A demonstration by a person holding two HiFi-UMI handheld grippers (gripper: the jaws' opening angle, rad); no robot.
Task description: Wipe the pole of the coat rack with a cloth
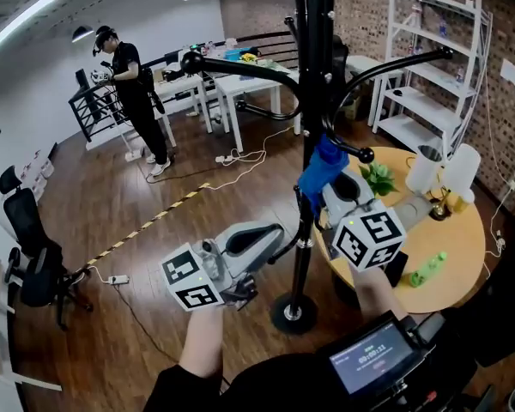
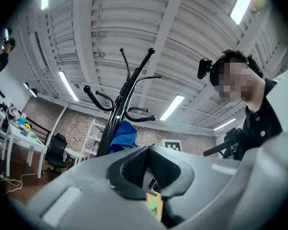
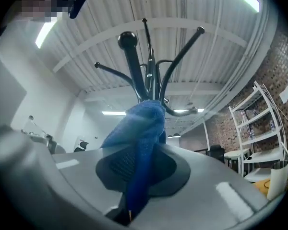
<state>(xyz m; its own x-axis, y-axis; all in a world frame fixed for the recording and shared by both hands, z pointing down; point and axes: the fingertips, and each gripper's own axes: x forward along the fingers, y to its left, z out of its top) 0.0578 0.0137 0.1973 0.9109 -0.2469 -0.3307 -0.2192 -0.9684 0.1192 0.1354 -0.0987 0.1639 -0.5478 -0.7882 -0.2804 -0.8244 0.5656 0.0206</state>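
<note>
Holding a blue cloth [image 1: 324, 168] against the black pole [image 1: 312, 118] of the coat rack at about mid-height, well above the pole's round base [image 1: 293, 313] and below its curved hooks [image 1: 240, 65]. Showing the pole standing upright, long axis vertical, running from the floor out past the top of the head view. Clamping the cloth firmly between the fingers of the right gripper [image 1: 333, 191], reaching in from the pole's right side. Bunching the bulk of the fabric out beyond the fingertips, on the side touching the pole, and trailing a narrow tail back down between the pads. Laying the cloth's long axis along the jaws, pointing up and in toward the pole, as seen in the right gripper view. Hovering the left gripper [image 1: 270, 234] lower on the pole's left side, near it but apparently not touching, with fingers pressed together on nothing and tips aimed toward the pole. Catching, in the left gripper view, the cloth as a blue bunch just beside the pole, above the closed pads. Setting a round wooden table [image 1: 463, 247] just to the pole's right, with a green bottle [image 1: 427, 270] lying on it. Placing white shelving [image 1: 429, 67] against the brick wall farther right of the pole, and another person [image 1: 133, 84] standing well off to the pole's left, beside white desks.
</note>
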